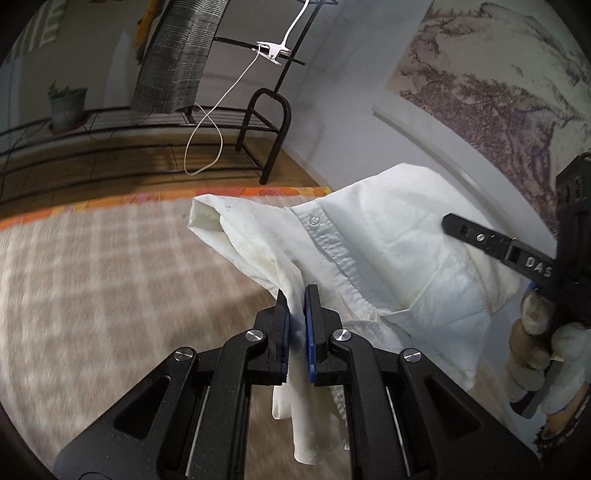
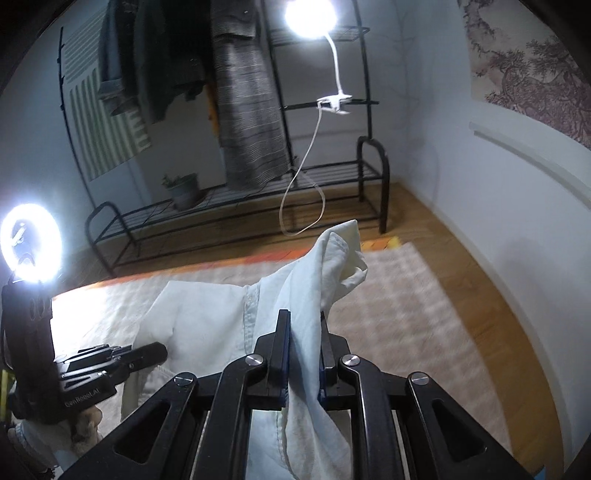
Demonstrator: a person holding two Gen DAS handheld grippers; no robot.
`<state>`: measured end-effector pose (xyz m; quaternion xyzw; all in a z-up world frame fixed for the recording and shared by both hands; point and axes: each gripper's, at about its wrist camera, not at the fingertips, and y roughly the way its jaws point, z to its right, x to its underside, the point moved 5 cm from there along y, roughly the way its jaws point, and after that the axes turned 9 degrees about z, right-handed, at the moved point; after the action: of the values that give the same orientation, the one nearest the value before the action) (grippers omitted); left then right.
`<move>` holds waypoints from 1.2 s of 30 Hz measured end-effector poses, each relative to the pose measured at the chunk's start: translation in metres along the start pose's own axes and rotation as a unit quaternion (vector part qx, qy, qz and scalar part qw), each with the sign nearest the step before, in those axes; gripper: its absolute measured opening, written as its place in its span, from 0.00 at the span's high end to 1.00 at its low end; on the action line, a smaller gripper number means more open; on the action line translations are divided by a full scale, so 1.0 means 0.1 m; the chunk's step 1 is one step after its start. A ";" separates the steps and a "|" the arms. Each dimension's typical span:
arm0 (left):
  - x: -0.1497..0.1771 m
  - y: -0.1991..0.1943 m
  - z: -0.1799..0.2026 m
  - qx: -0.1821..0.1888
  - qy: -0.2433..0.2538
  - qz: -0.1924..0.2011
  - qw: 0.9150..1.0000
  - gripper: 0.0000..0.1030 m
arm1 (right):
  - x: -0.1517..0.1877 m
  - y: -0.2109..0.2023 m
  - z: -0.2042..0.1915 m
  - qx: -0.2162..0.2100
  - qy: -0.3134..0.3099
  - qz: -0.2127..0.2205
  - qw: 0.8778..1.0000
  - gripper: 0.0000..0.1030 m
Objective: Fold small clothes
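A white button-up shirt hangs in the air above a pale checked rug. At the bottom of the left wrist view my left gripper is shut on a bunched fold of it, and cloth trails down between the fingers. My right gripper reaches in from the right edge, held by a gloved hand. In the right wrist view the right gripper is shut on another fold of the shirt, with a sleeve end sticking up past its tips. The left gripper shows at the lower left.
A black metal rack with hanging clothes, a plant pot and a lit clip lamp stands behind the rug. A ring light glows at the left. A white wall curves along the right over wooden floor.
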<state>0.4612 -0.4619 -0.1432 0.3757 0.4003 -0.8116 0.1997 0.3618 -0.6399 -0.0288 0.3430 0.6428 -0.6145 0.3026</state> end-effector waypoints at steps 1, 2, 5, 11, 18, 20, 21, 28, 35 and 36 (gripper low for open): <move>-0.03 0.10 -0.01 -0.005 0.000 0.004 1.000 0.96 | -0.03 0.05 0.04 0.002 -0.001 0.004 1.000 0.92; -0.03 0.15 -0.02 -0.008 0.001 0.006 1.000 0.96 | -0.06 0.13 0.10 0.005 -0.003 0.010 1.000 0.92; -0.02 0.36 -0.05 -0.023 0.010 0.006 1.000 0.96 | -0.08 0.35 0.25 0.006 0.006 0.020 1.000 0.92; 0.17 0.57 -0.21 -0.047 0.007 -0.021 0.999 0.95 | 0.16 0.83 0.40 0.042 -0.013 -0.008 0.999 0.91; 0.23 0.63 -0.29 -0.069 0.002 -0.044 0.997 0.89 | 0.31 1.10 0.72 0.137 -0.014 -0.061 0.989 0.82; 0.21 0.64 -0.28 -0.084 0.011 -0.048 0.995 0.82 | 0.33 1.11 0.80 0.158 -0.021 -0.070 0.985 0.81; 0.21 0.62 -0.27 -0.086 0.013 -0.047 0.995 0.79 | 0.34 1.11 0.82 0.166 -0.024 -0.075 0.983 0.80; 0.16 0.26 -0.26 -0.087 0.017 -0.030 0.996 0.79 | 0.20 0.77 0.89 0.171 0.007 -0.051 0.984 0.69; 0.09 -0.34 -0.07 -0.075 0.027 -0.010 0.997 0.79 | 0.01 0.24 0.63 0.157 0.007 -0.022 0.987 0.69; 0.07 -0.43 -0.03 -0.072 0.028 -0.006 0.997 0.79 | -0.02 0.16 0.58 0.155 0.007 -0.018 0.988 0.69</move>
<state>0.4310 -0.4335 -0.1287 0.3806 0.4654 -0.7710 0.2099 0.3737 -0.6976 -0.0398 0.3783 0.5477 -0.7098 0.2304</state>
